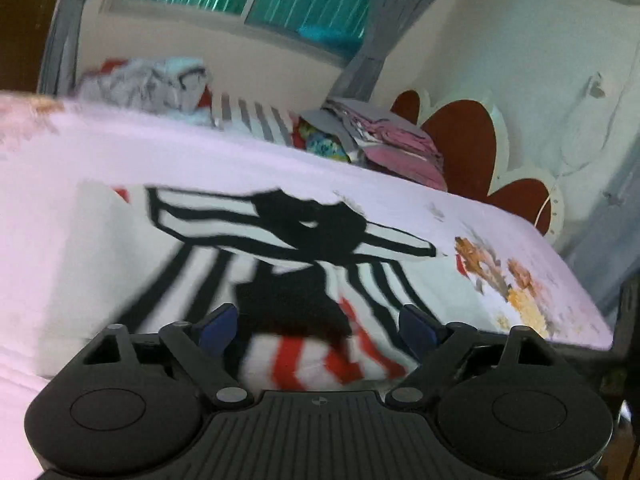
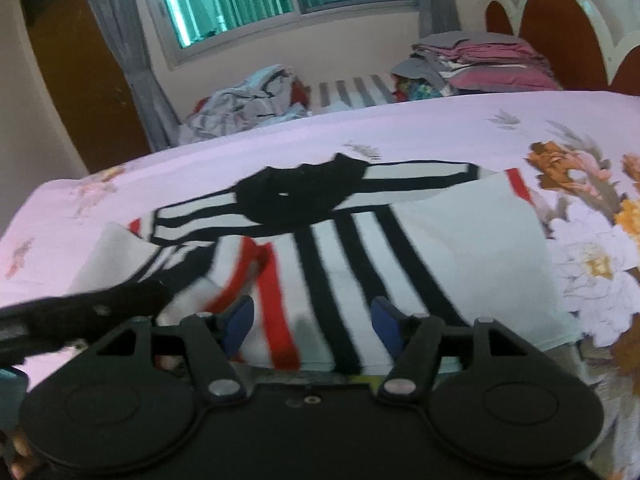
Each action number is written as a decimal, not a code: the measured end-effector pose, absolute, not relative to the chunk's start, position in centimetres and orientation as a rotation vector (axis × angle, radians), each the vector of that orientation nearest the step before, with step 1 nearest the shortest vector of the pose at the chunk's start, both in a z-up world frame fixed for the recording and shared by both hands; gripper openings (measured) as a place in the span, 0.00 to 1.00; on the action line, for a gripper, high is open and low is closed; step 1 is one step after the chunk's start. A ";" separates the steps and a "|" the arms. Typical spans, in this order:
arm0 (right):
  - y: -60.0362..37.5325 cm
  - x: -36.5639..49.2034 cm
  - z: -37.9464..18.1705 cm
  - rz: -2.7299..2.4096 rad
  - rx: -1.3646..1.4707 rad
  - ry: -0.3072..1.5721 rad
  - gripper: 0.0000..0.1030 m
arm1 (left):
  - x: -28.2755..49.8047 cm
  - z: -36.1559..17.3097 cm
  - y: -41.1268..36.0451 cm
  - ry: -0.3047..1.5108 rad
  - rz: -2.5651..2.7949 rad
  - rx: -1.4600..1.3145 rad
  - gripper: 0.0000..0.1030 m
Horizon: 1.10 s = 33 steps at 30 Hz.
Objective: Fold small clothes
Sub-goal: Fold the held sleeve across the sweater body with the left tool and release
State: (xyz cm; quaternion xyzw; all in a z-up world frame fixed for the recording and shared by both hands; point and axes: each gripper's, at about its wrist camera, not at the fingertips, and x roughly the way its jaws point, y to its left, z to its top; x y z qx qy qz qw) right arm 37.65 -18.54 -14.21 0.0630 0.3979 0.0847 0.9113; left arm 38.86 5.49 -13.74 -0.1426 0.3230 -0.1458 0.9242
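Observation:
A small white shirt with black and red stripes and a black collar lies spread on the pink bed sheet. My left gripper hovers over its near part, blue pads wide apart and gripping nothing. In the right wrist view the same shirt has its sleeves folded across the top. My right gripper stands open above the shirt's near hem, with nothing pinched. The blurred black body of the left gripper reaches in from the left over the shirt's left edge.
A loose heap of clothes lies at the far side of the bed, and a folded stack sits next to the red and white headboard. The sheet has a flower print to the right. A window and a brown door stand behind.

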 end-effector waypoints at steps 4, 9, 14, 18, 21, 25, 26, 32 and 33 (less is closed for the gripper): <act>-16.0 37.6 -14.2 0.247 0.105 0.823 0.73 | 37.0 -14.2 9.4 0.661 -0.176 -0.242 0.84; -12.8 38.4 -15.8 0.274 0.013 0.856 0.73 | 35.5 -16.2 12.8 0.686 -0.053 -0.182 0.84; -11.1 38.5 -16.4 0.270 -0.040 0.858 0.72 | 34.9 -18.2 14.0 0.710 -0.004 -0.157 0.84; -10.6 39.6 -16.4 0.246 -0.037 0.855 0.36 | 36.2 -18.7 14.0 0.674 0.006 -0.127 0.62; -11.1 40.1 -15.5 0.237 -0.012 0.822 0.20 | 37.2 -19.1 14.0 0.667 0.026 -0.113 0.43; -14.2 39.9 -13.9 0.157 0.062 0.761 0.06 | 37.5 -19.3 14.0 0.653 0.035 -0.101 0.29; -15.2 40.0 -13.9 0.128 0.078 0.761 0.06 | 37.4 -19.4 13.9 0.654 0.033 -0.101 0.27; -20.0 40.1 -16.5 0.048 0.168 0.881 0.08 | 37.3 -20.0 14.3 0.677 0.021 -0.115 0.27; -20.3 40.0 -16.6 0.051 0.179 0.887 0.11 | 37.3 -20.0 14.3 0.680 0.020 -0.117 0.27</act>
